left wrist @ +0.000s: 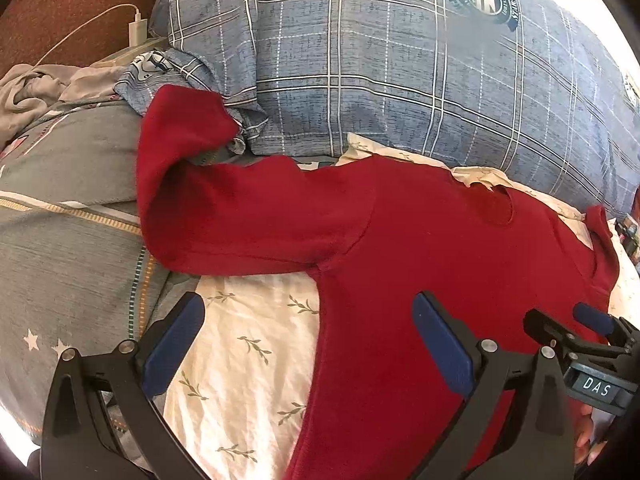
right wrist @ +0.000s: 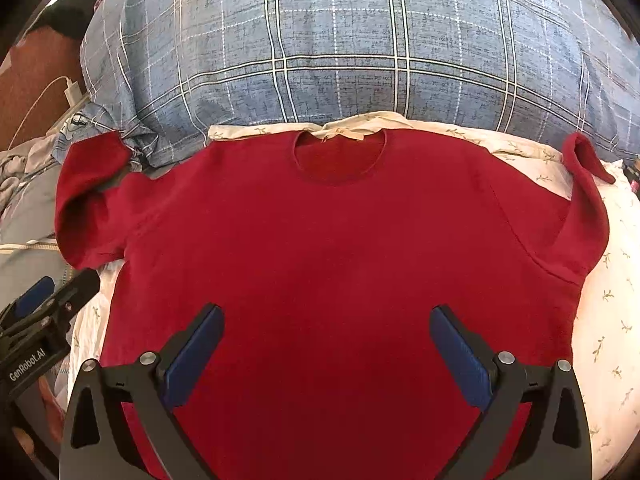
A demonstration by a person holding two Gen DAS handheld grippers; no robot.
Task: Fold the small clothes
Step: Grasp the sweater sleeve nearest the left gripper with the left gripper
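A red long-sleeved top (right wrist: 328, 248) lies spread flat on a cream leaf-print sheet (right wrist: 608, 320), neck opening (right wrist: 340, 160) at the far side against the pillow. Its left sleeve (left wrist: 240, 216) stretches out sideways, and the cuff end bends up against the pillow. The right sleeve (right wrist: 588, 208) curls up at its end. My left gripper (left wrist: 310, 304) stands open over the top's left side edge, one finger above the sheet and one above the red cloth. My right gripper (right wrist: 326, 312) stands open above the middle of the body, holding nothing.
A big blue plaid pillow (left wrist: 360, 60) rises right behind the top. A grey quilt (left wrist: 72, 220) with stars lies to the left, with crumpled grey cloth (left wrist: 32, 88) and a white charger with its cable (left wrist: 138, 28) beyond. A hand (left wrist: 588, 440) holds the right gripper.
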